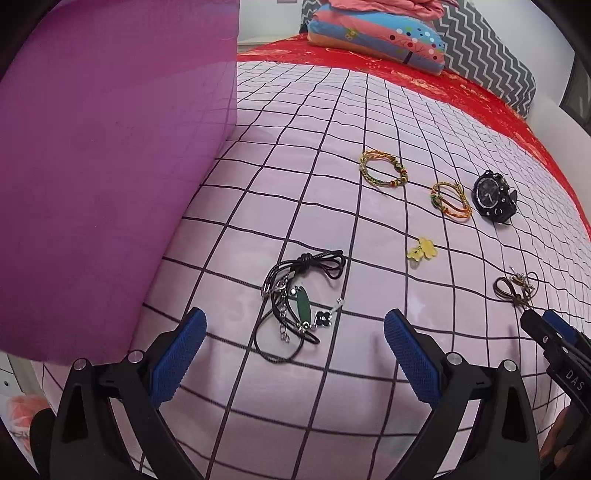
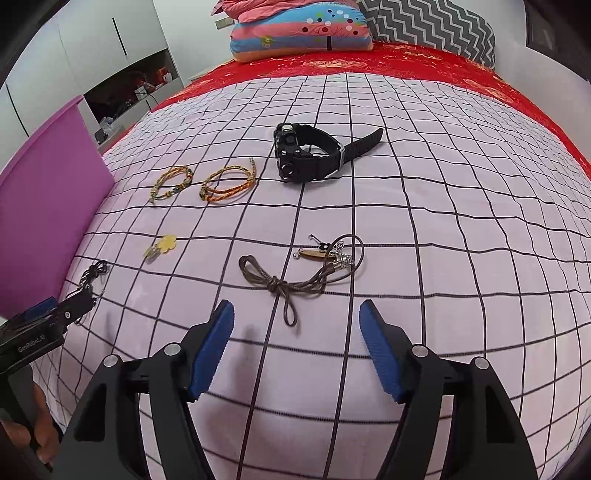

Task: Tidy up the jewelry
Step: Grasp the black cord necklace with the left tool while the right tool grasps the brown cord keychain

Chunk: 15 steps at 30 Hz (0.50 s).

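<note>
The left tool [image 1: 295, 334] was spread wide, and the tangled black cord necklace with a green pendant [image 1: 300, 303] lay on the checked bed sheet [image 1: 332, 129] directly ahead between its fingers. The right tool [image 2: 297, 330], also spread, faced the brown knotted cord necklace [image 2: 295, 275].

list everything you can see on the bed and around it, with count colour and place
black cord necklace: 1, black with green pendant, right before left gripper
brown cord necklace: 1, brown, right before right gripper
yellow charm: 1, yellow, mid bed
woven bracelets: 2, yellow-orange-green, side by side
watch: 1, black, beyond bracelets
purple box: 1, purple, left edge
grid sheet: 1, white, black lines
pillows: striped and chevron, headboard end
left gripper: open
right gripper: open
</note>
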Tool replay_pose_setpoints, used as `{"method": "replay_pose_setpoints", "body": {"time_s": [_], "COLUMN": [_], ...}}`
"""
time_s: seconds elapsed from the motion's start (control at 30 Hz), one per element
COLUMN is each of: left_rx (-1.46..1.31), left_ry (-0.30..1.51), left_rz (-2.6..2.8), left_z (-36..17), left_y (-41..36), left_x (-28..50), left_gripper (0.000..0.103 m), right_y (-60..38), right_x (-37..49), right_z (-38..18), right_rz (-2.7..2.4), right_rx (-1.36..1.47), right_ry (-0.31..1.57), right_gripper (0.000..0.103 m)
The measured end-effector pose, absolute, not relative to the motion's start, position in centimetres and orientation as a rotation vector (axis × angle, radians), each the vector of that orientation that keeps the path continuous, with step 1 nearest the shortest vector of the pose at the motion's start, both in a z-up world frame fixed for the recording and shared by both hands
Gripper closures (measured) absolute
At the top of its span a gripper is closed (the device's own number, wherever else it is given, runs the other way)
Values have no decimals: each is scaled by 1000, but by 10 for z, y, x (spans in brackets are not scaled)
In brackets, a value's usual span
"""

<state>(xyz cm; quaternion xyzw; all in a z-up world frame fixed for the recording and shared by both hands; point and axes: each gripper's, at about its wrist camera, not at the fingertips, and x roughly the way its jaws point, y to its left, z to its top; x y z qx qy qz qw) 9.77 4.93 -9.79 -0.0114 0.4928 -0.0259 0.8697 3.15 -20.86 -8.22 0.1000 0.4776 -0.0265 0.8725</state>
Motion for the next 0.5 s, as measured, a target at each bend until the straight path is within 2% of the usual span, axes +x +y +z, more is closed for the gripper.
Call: {"method": "replay_pose_setpoints", "body": {"time_s": [0.5], "left_rx": [2], "left_ry": [1034], "left_rz": [-24], "left_z": [-116], "left_y": [42], "left_x": [122], "left_gripper": [8], "right_y": [-206], "right_x": [60], "right_z": [-99], "right_rz": [-84], "right_rx": [110], "right_ry": [1018], "right_gripper": [35]}}
